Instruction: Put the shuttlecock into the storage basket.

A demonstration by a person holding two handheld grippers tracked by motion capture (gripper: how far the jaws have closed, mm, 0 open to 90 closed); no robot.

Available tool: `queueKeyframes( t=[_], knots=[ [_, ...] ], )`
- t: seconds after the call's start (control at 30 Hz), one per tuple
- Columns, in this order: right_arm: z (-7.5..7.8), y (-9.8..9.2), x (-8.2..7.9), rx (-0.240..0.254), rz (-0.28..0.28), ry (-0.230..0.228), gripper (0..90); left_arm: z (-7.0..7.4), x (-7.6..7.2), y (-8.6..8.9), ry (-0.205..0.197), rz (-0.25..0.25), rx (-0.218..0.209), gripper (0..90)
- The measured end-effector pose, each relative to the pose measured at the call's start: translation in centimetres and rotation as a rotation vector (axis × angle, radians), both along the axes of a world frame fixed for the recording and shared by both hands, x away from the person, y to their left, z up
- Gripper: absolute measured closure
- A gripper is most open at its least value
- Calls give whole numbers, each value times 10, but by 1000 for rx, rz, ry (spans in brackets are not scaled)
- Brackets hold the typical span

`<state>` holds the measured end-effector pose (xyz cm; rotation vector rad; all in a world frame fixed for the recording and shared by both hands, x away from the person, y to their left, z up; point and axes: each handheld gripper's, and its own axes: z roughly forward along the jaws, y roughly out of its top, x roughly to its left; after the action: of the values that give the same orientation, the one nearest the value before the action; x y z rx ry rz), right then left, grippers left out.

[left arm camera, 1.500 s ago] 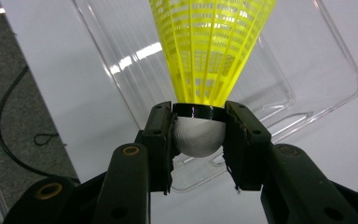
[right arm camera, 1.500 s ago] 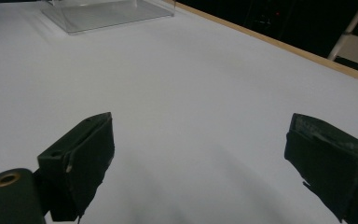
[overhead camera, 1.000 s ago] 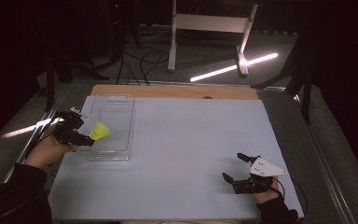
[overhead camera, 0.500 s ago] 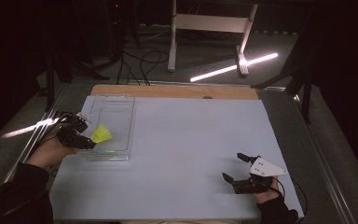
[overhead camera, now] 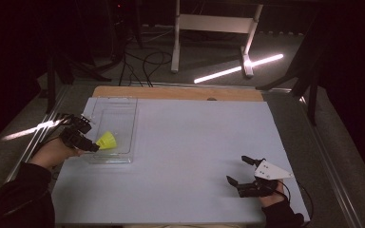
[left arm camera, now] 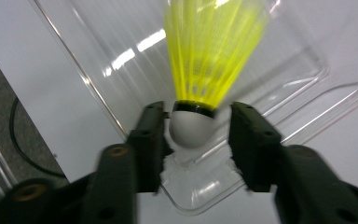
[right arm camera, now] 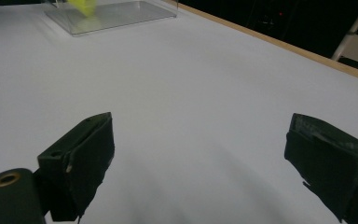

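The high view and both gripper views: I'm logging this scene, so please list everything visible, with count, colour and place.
Yellow feathered shuttlecock with white cork: one, over the tray's near end, between the left tongs' jaws.
Clear plastic rectangular tray: one, transparent, table's left side.
White table sheet: one, covering the tabletop.
Wooden board edge: one, tan, along the far side.
White metal stand: one, on the floor beyond.
Left tongs: black, jaws just opening, a gap at the cork's right.
Right tongs: black, open, near right.

Dim lab, white test table, floor cables
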<state>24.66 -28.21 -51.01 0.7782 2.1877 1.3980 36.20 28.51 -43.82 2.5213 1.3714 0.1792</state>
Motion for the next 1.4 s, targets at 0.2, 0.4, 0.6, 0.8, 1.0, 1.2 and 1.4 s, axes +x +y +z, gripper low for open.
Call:
queueKeyframes(
  t=[0.2, 0.4, 0.6, 0.8, 1.0, 1.2, 1.4],
  knots=[
    [0, 0, 0, 1, 1, -1, 86, 12, 2, -5, -24, -15, -8, 477],
    [1, 0, 0, 0, 1, -2, 86, 14, 2, -10, -35, -15, -13, 347],
    [0, 0, 0, 1, 0, -1, 86, 17, 1, -16, -66, -20, -22, 222],
    [0, 0, 0, 2, 1, -4, 87, 24, 3, -23, -74, -21, -55, 135],
    [0, -1, -1, 8, -1, 0, 86, 30, 6, -31, -75, -43, -75, 4],
    [1, -1, 0, 7, 2, -5, 87, 36, 7, -44, -105, -101, -103, 0],
    [1, -1, 0, 9, 1, -2, 86, 42, 13, -56, -119, -144, -160, 0]
  ],
)
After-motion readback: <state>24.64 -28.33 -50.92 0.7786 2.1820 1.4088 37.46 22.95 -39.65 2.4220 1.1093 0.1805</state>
